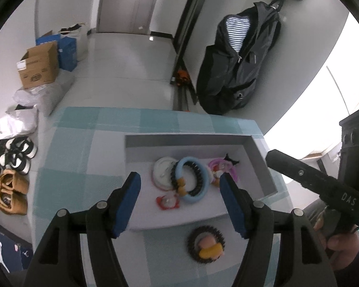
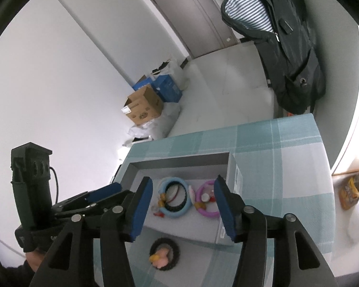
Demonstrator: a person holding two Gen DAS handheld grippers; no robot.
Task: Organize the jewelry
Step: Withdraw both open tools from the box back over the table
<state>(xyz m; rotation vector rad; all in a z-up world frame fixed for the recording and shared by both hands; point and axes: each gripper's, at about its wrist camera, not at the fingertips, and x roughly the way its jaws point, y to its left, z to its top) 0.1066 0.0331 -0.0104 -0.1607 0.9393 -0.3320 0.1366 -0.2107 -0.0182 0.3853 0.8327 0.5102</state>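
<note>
Jewelry lot, viewed from both wrist cameras. Container: grey shallow box, open-topped, set on a table under a teal-and-white checked cloth. Contents of the box, grouped near its middle: a light blue ring overlapping a black spiral hair tie and carrying a small yellow-orange charm; a white round piece just to the left, partly under the blue ring; a pink-purple ring to the right with small pale trinkets inside it and a black bow-shaped piece touching its far edge; a small red-and-clear item at the near side, close to the blue ring. Outside the box, on the cloth just in front of its near wall: a second black spiral tie encircling a pink-and-yellow figure. Tools: left gripper, blue-padded jaws apart, nothing between the pads, hovering above the near portion of the box; right gripper, jaws likewise apart and empty, held over the box's near edge. In the left view the right gripper's black body shows at the right, grasped by a hand. Surroundings: cardboard box and blue cartons on the floor by the wall, shoes along the left, dark jacket with striped lining hanging beyond the table.
</note>
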